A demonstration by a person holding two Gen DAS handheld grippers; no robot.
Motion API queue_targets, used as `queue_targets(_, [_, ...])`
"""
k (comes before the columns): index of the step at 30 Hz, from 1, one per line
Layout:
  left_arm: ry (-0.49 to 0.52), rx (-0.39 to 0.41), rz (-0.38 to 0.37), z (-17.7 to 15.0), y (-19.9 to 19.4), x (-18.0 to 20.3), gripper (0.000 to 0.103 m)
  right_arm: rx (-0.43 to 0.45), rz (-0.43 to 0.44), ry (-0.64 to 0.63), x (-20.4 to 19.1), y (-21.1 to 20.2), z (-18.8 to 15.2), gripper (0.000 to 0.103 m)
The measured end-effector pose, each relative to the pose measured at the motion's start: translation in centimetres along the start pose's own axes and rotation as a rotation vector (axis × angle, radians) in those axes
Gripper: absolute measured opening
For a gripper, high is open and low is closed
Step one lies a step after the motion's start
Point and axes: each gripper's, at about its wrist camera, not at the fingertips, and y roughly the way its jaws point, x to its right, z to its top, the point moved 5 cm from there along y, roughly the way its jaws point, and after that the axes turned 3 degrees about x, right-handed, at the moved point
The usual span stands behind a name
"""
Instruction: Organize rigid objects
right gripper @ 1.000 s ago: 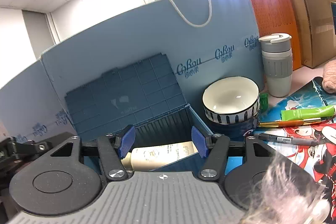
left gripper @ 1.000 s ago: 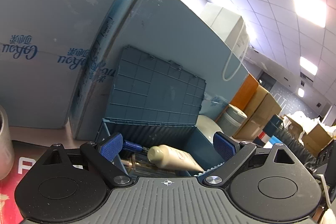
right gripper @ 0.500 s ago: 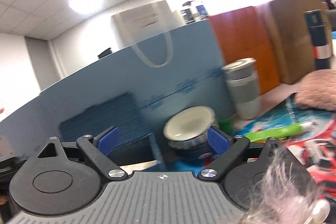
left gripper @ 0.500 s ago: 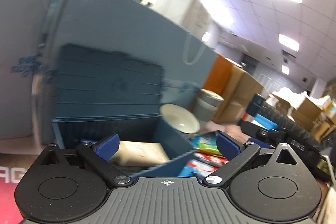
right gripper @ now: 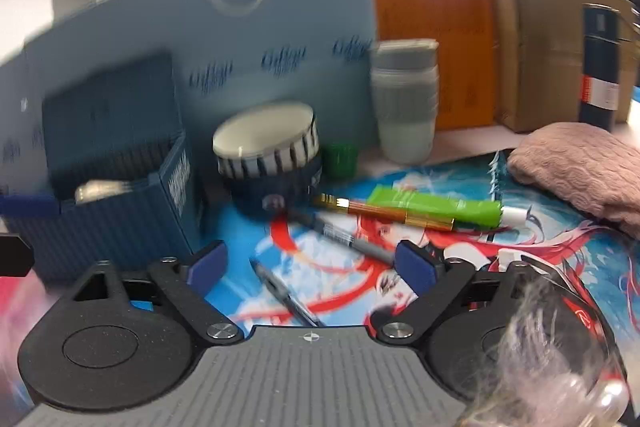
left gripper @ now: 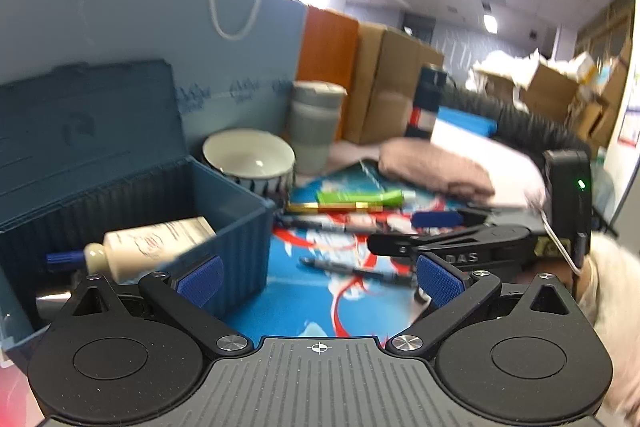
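Two grippers, left [left gripper: 318,277] and right [right gripper: 310,265], jaws spread and empty, the right's just narrowing slightly. Step: reaching for the next pen [right gripper: 286,293]; next, straddle it, then pinch for the box [left gripper: 240,227].

Storage box [left gripper: 240,247]: left of mat, lid up at rear.
Bottle [left gripper: 152,247]: lying inside box.
Bowl [right gripper: 266,143]: just right of box, behind pens.
Tumbler [right gripper: 406,99]: right of bowl, nr partition.
Tube [right gripper: 436,207]: on mat [right gripper: 460,267], brush [right gripper: 384,213] alongside.
Pens [right gripper: 348,237]: on mat, before brush.
Cloth [right gripper: 580,163]: far right.
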Motion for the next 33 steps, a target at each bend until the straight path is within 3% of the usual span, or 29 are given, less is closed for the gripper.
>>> queue_targets(2, [0.02, -0.016, 0.014, -0.3, 0.0, 0.3, 0.103, -0.035, 0.012, -0.05, -0.1, 0.8, -0.3, 0.074])
queue_targets(10, [-0.022, 0.033, 0.044, 0.3, -1.3, -1.3, 0.103, -0.164, 0.064, -0.189, -2.4, 4.1, -0.8, 0.052])
queue_targets(17, [-0.108, 0.1, 0.075, 1.3, -3.3, -4.2, 0.103, -0.206, 0.019, -0.143, -2.5, 5.6, -0.4, 0.022])
queue_targets(22, [-0.181, 0.147, 0.091, 1.7, -4.7, -6.4, 0.103, -0.218, 0.006, -0.099, -2.5, 5.2, -0.2, 0.01])
queue_targets(28, [-0.265, 0.198, 0.119, 2.0, -6.4, -8.8, 0.103, -0.121, 0.01, -0.025, -2.7, 2.4, 1.3, 0.01])
queue_targets(33, [-0.311, 0.233, 0.133, 2.0, -7.6, -10.2, 0.103, 0.027, 0.013, 0.0, -3.5, -1.4, 4.2, 0.01])
